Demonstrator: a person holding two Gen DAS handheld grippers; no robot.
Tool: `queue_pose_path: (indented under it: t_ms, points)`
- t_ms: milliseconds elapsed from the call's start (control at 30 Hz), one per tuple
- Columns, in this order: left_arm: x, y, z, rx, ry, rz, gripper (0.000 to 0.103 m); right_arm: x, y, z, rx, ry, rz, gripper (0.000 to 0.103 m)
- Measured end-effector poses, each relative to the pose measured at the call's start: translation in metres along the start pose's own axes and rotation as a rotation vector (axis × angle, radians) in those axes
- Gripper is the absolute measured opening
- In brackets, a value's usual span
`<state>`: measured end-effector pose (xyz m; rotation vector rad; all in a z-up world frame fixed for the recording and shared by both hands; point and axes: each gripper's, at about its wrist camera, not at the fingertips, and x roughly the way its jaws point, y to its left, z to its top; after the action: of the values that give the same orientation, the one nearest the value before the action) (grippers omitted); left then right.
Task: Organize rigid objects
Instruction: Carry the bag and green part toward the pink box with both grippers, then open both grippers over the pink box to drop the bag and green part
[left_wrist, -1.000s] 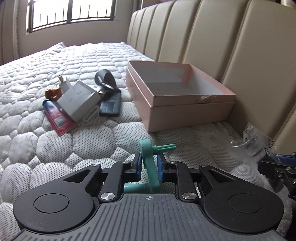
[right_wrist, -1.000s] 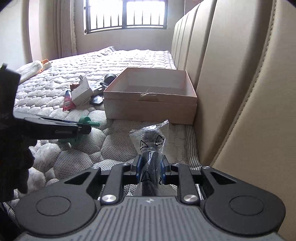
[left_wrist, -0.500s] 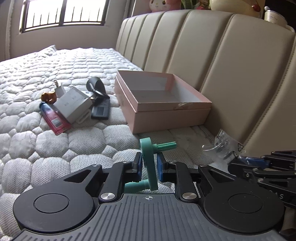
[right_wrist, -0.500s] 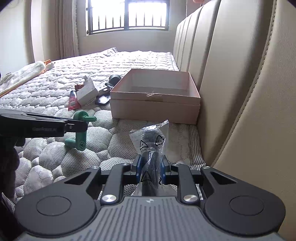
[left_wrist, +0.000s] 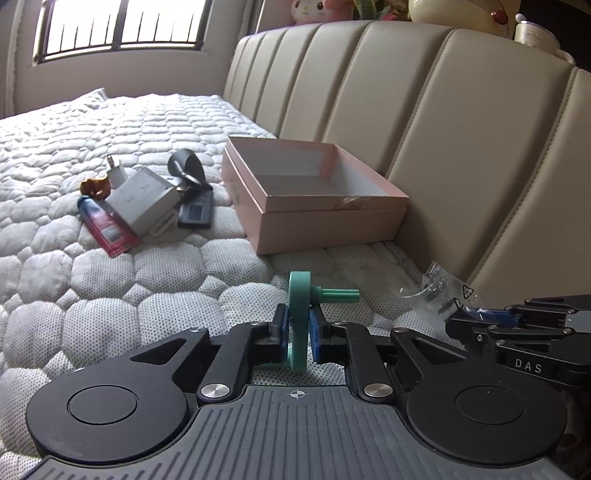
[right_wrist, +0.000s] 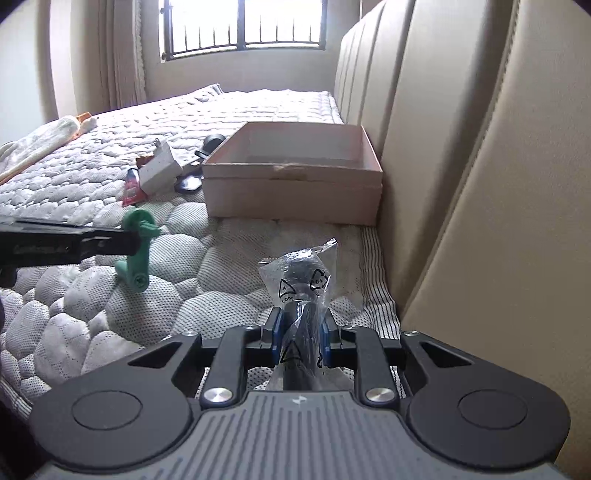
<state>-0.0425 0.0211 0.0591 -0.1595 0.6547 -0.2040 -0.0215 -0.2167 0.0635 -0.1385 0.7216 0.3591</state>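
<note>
My left gripper (left_wrist: 297, 334) is shut on a green plastic hook piece (left_wrist: 300, 295), held above the quilted mattress; it also shows in the right wrist view (right_wrist: 136, 254). My right gripper (right_wrist: 300, 334) is shut on a clear plastic bag with a dark part inside (right_wrist: 301, 280); the bag also shows in the left wrist view (left_wrist: 439, 291). An open pink box (left_wrist: 317, 195) stands ahead against the headboard, empty as far as I see; it also shows in the right wrist view (right_wrist: 295, 177).
A pile lies left of the box: a white charger box (left_wrist: 144, 199), a red tube (left_wrist: 107, 229), a dark flat device (left_wrist: 195, 212), a black round object (left_wrist: 186, 166) and a small orange figure (left_wrist: 96, 186). The padded headboard (left_wrist: 461, 147) runs along the right.
Both grippers have risen off the mattress with their objects still held; the green piece now hangs higher above the bed. The box looks slightly farther and lower.
</note>
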Motion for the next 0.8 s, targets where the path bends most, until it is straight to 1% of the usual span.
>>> queue_pose_path:
  t_ms: [133, 233, 333, 400, 433, 467, 500, 533, 567, 600, 633, 667, 700, 733, 800]
  points:
    - [-0.007, -0.003, 0.009, 0.002, -0.023, -0.038, 0.014, -0.001, -0.001, 0.002, 0.006, -0.001, -0.001, 0.020]
    - [-0.011, -0.007, 0.030, 0.015, -0.065, -0.066, 0.014, -0.010, -0.001, 0.013, 0.012, -0.042, 0.015, 0.020]
    - [-0.010, -0.008, 0.069, 0.029, -0.138, -0.095, 0.014, -0.017, 0.000, 0.034, 0.016, -0.115, 0.011, 0.020]
    - [-0.003, -0.008, 0.103, 0.047, -0.189, -0.107, 0.014, -0.015, 0.004, 0.059, 0.015, -0.174, -0.019, 0.020]
    - [0.003, -0.005, 0.121, 0.041, -0.206, -0.122, 0.014, -0.011, 0.005, 0.075, 0.028, -0.201, -0.034, 0.020]
    - [0.013, 0.000, 0.139, 0.011, -0.213, -0.152, 0.014, -0.005, 0.007, 0.093, 0.045, -0.227, -0.040, 0.020]
    - [0.027, 0.009, 0.158, -0.039, -0.200, -0.194, 0.017, 0.004, 0.008, 0.112, 0.057, -0.255, -0.043, 0.020]
    - [0.045, 0.018, 0.175, -0.085, -0.164, -0.236, 0.018, 0.014, 0.009, 0.129, 0.059, -0.287, -0.047, 0.023]
    - [0.061, 0.024, 0.187, -0.113, -0.131, -0.258, 0.019, 0.024, 0.009, 0.143, 0.067, -0.317, -0.060, 0.039]
    - [0.077, 0.029, 0.194, -0.121, -0.113, -0.254, 0.019, 0.034, 0.008, 0.155, 0.084, -0.323, -0.098, 0.048]
    - [0.089, 0.033, 0.197, -0.107, -0.105, -0.233, 0.019, 0.042, 0.006, 0.160, 0.103, -0.320, -0.128, 0.060]
    - [0.099, 0.036, 0.197, -0.089, -0.097, -0.209, 0.019, 0.046, 0.003, 0.159, 0.118, -0.324, -0.127, 0.065]
    - [0.106, 0.041, 0.194, -0.082, -0.088, -0.197, 0.019, 0.048, 0.000, 0.153, 0.124, -0.324, -0.109, 0.067]
    - [0.109, 0.048, 0.189, -0.090, -0.083, -0.191, 0.019, 0.051, -0.001, 0.145, 0.124, -0.313, -0.099, 0.072]
    - [0.110, 0.069, 0.176, -0.120, -0.092, -0.166, 0.019, 0.057, 0.001, 0.123, 0.089, -0.281, -0.087, 0.075]
